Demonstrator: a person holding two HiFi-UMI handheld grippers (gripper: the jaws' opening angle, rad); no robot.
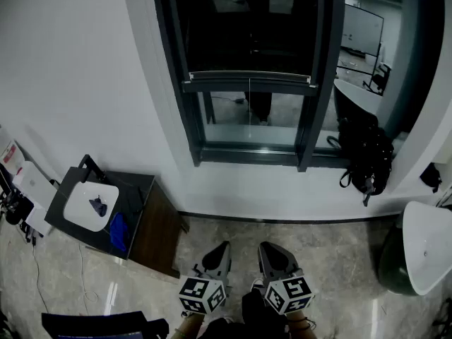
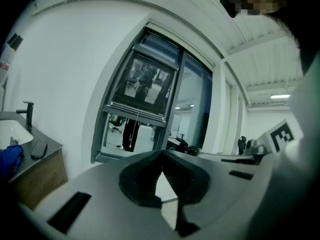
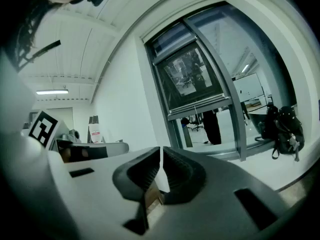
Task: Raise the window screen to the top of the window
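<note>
The window (image 1: pixel 248 62) has a dark frame. Its screen (image 1: pixel 247 27) is pulled partway down, and its bottom bar (image 1: pixel 248 77) sits about mid-height, with a thin pull cord (image 1: pixel 248 97) hanging from the bar. My left gripper (image 1: pixel 220 249) and right gripper (image 1: pixel 267 250) are side by side low over the floor, well short of the window. Both are shut and hold nothing. In the left gripper view the gripper (image 2: pixel 161 155) has its jaw tips meeting, and the screen bar (image 2: pixel 137 113) lies far ahead. In the right gripper view the gripper (image 3: pixel 160 150) is likewise shut and points toward the bar (image 3: pixel 200 109).
At the left a dark cabinet (image 1: pixel 145 217) carries a white basin (image 1: pixel 90 205) and a blue cloth (image 1: pixel 118 232). A black backpack (image 1: pixel 364 157) rests on the sill at the right. A white rounded object (image 1: pixel 427 246) stands at the far right. Between me and the wall is glossy tiled floor (image 1: pixel 296 235).
</note>
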